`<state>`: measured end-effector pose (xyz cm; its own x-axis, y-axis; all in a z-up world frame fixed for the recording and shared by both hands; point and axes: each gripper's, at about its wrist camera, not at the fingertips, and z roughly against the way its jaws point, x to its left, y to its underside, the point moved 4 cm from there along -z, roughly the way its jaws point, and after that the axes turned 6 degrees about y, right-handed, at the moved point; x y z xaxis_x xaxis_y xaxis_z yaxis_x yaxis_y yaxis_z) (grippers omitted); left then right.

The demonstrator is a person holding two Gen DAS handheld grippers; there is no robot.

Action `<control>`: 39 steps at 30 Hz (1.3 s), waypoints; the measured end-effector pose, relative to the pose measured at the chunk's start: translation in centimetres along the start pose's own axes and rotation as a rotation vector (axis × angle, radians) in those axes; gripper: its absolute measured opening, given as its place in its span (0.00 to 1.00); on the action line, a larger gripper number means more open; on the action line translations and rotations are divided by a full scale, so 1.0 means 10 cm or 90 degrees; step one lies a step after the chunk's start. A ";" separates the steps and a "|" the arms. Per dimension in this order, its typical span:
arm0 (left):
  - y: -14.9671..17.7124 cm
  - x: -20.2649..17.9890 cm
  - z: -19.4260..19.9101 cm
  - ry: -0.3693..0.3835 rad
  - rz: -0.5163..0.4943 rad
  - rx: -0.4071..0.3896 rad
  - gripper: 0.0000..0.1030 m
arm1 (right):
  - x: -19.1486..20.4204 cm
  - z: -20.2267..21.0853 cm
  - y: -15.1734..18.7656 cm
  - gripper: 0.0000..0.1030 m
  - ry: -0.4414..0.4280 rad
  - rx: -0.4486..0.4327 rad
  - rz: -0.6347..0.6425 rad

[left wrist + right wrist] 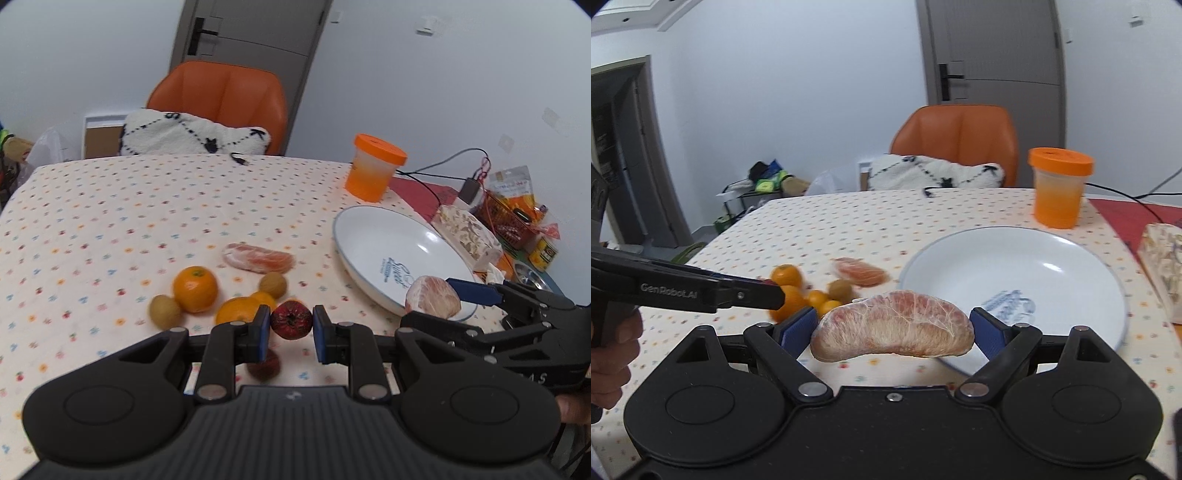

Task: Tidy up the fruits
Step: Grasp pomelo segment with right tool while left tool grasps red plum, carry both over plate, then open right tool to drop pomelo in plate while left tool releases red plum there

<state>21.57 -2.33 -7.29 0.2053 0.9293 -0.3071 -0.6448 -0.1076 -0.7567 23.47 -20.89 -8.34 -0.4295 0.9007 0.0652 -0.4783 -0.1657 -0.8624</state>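
Spotted cloth covers our table [110, 206], with a white plate [1052, 258] on its right side. Our left gripper [290, 326] grasps a dark red fruit [291, 319] just above the loose oranges [195, 288]. Our right gripper [892, 326] clamps a peeled pomelo wedge [892, 326] over the plate's near rim.

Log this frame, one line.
left claw: shut on dark red fruit | right claw: shut on pomelo segment | plate: empty
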 end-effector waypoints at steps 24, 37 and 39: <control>-0.23 -0.72 -0.66 0.065 -0.081 0.036 0.22 | -0.87 0.03 0.07 0.88 0.124 -0.037 -0.047; -0.33 -0.97 -0.82 0.077 -0.104 0.033 0.26 | -1.04 0.23 0.14 0.93 0.115 -0.048 -0.102; -0.34 -0.97 -0.79 0.082 -0.101 0.034 0.28 | -1.04 0.24 0.15 0.93 0.114 -0.046 -0.109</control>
<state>27.56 -13.80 -6.32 0.3976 0.8798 -0.2605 -0.6338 0.0581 -0.7713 25.35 -31.50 -9.14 -0.2020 0.9709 0.1290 -0.4731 0.0186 -0.8808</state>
